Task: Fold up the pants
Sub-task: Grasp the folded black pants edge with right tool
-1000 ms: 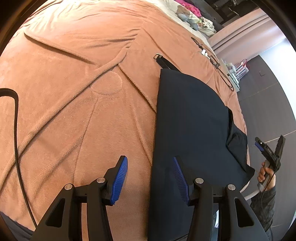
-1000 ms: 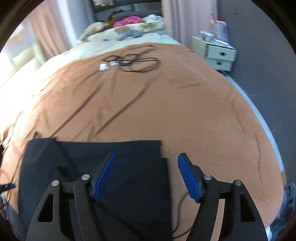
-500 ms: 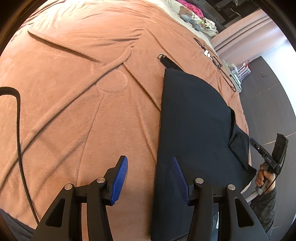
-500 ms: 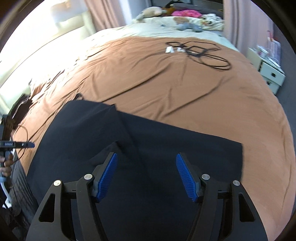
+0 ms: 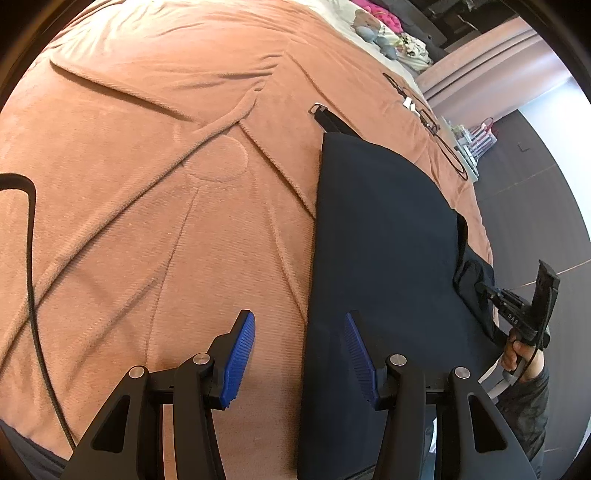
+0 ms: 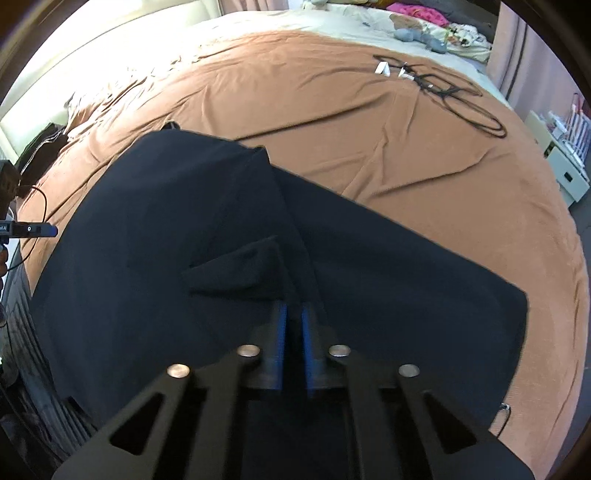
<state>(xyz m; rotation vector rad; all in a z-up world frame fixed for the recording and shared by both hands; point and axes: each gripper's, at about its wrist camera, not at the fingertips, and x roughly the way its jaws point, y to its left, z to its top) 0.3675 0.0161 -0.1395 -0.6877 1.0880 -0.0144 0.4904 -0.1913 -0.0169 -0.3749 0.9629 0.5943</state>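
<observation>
Black pants: dark, matte fabric, spread flat across the near part of a brown blanket covering a bed, lying along its near edge; one long straight side runs away from the left wrist camera, and a small upturned flap and a diagonal fold line show near the middle in the right wrist view. Right gripper: tilted steeply down over the pants, blue pads drawn almost together and clenched on a ridge of the black cloth that rises between them. In the left wrist view the same tool appears at the far right edge of the bed, a hand in a dark sleeve on its handle, its tip at a bunched corner of the pants. Left gripper: pitched down, jaws standing half apart and released, nothing between them; the left pad hangs over bare blanket, the right pad over the straight side of the pants. A black cable crosses the blanket at the left of that view. A black strap with a metal loop lies just beyond the far end of the pants. Right wrist view only: coiled black cord well apart on the far blanket, pale bedding with soft toys behind it, and a white drawer unit beside the bed's right edge.
</observation>
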